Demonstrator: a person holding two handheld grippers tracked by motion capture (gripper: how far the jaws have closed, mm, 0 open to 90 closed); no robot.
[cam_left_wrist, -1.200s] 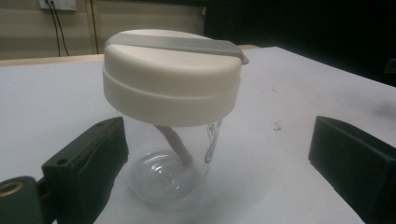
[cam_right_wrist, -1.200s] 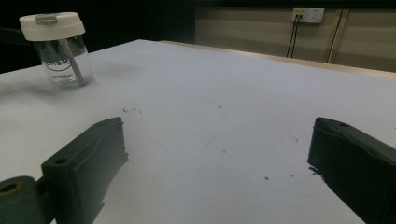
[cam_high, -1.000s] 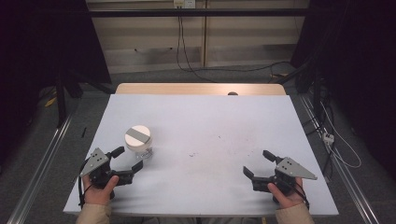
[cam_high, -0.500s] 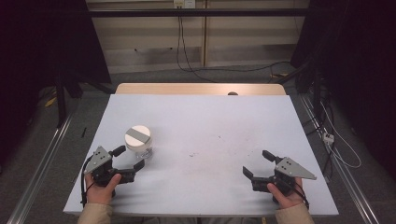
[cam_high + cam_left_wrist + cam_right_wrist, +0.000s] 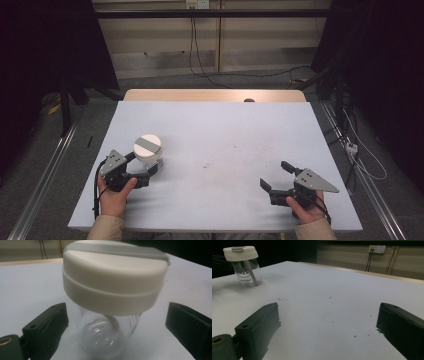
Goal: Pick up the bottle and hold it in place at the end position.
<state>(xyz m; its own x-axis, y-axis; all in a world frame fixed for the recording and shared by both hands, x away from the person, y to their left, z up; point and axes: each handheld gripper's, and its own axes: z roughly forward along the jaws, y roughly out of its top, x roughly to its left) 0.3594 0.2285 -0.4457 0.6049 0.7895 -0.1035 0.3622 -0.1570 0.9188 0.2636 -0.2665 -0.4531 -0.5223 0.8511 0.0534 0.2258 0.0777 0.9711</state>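
clear jar (image 5: 107,335), left tool (image 5: 117,322) spread around it

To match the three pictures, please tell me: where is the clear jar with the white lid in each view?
High view: jar at left, beside the left hand-held gripper.
Left gripper view: jar at centre, between the open jaws.
Right gripper view: jar at top left, far off.
Shared landmark: its white lid.

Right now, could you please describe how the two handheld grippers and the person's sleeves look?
Both the left gripper and the right gripper are black with two blocky jaws and a grey three-cornered top plate. A black cable trails from the left one. The sleeves are beige.
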